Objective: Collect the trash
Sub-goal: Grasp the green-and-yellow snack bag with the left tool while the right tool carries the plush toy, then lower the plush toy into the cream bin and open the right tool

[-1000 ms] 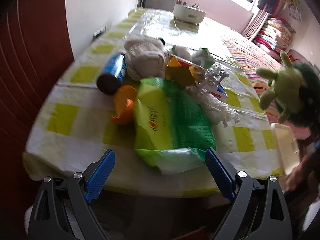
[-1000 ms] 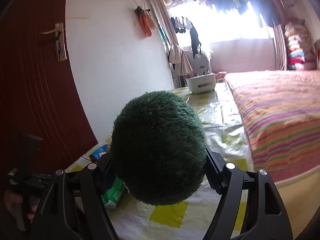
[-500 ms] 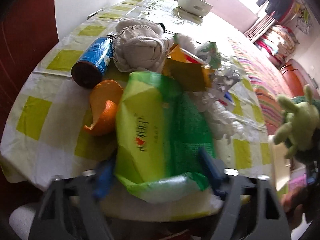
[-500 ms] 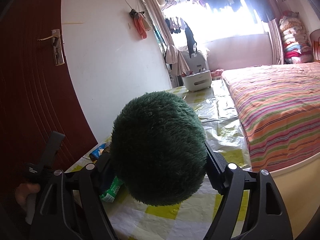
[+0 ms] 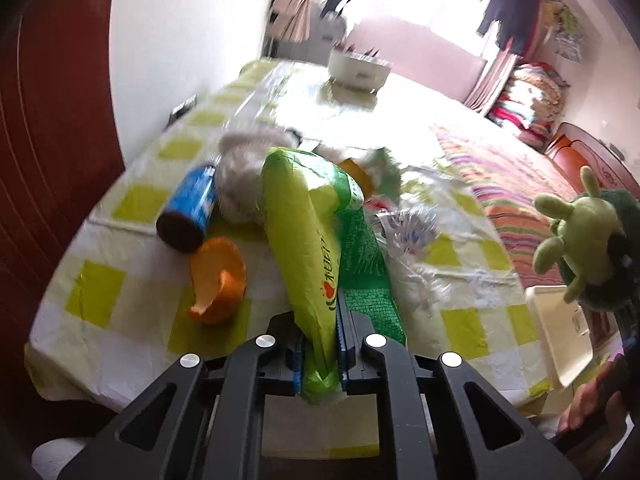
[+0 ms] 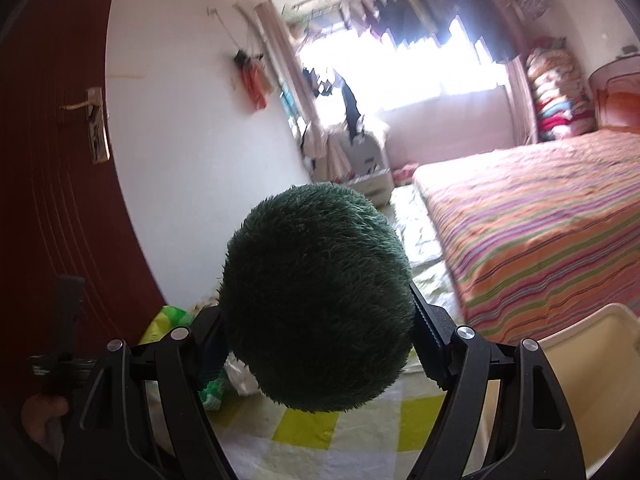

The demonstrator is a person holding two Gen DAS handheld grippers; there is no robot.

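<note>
Green wrapper (image 5: 316, 264) pinched; plush toy (image 6: 316, 300) clamped.

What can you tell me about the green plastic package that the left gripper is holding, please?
The green plastic package is a soft, crinkly bag, lime green on one side with a small red logo and print, darker patterned green on the other. The left gripper is shut on its near end, pinching it flat between the blue pads, so it stands on edge and tilts up and away over the checked tablecloth. Its far end reaches the pile by the grey cloth; the orange peel lies just left of it.
</note>
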